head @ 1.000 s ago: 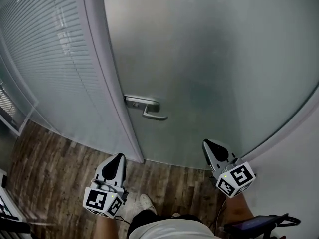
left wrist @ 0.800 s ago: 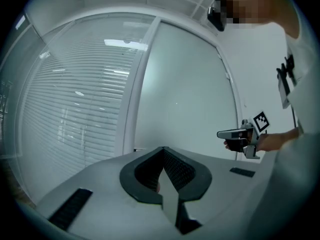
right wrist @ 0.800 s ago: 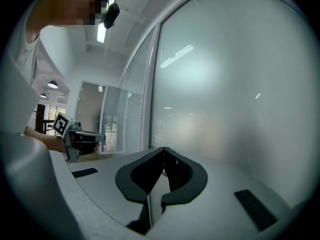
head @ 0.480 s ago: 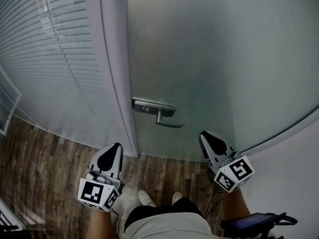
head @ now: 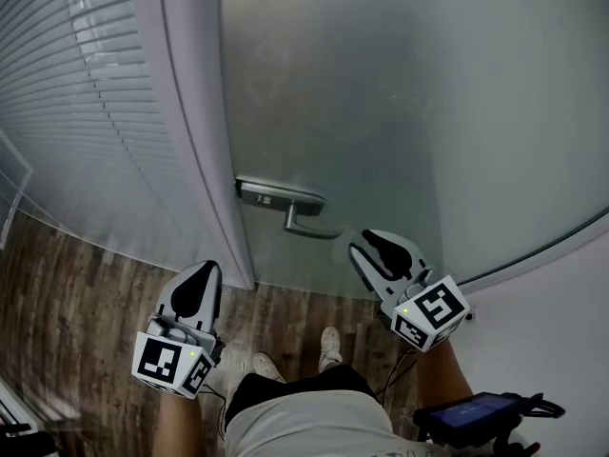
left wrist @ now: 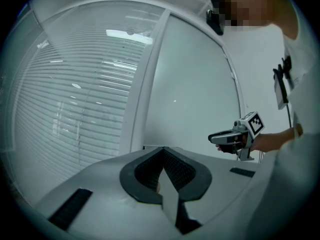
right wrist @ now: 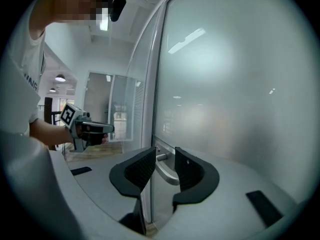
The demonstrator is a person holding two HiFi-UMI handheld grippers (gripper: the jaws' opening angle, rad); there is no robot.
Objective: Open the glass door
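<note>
The frosted glass door stands closed, with a silver lever handle near its left edge. My right gripper is just right of the lever's free end, and its jaws have just been opening. In the right gripper view the handle shows in the gap of the open right gripper; the pads do not press on it. My left gripper hangs lower left, in front of the door frame, shut and empty. The left gripper points at the frame; the right gripper shows at its right.
A white door frame separates the door from a glass panel with blinds at the left. Wood floor lies below, with the person's feet close to the door. A white wall flanks the right.
My right gripper has moved up and left to the lever's end and its jaws have parted. The left gripper has shifted slightly left and stays shut.
</note>
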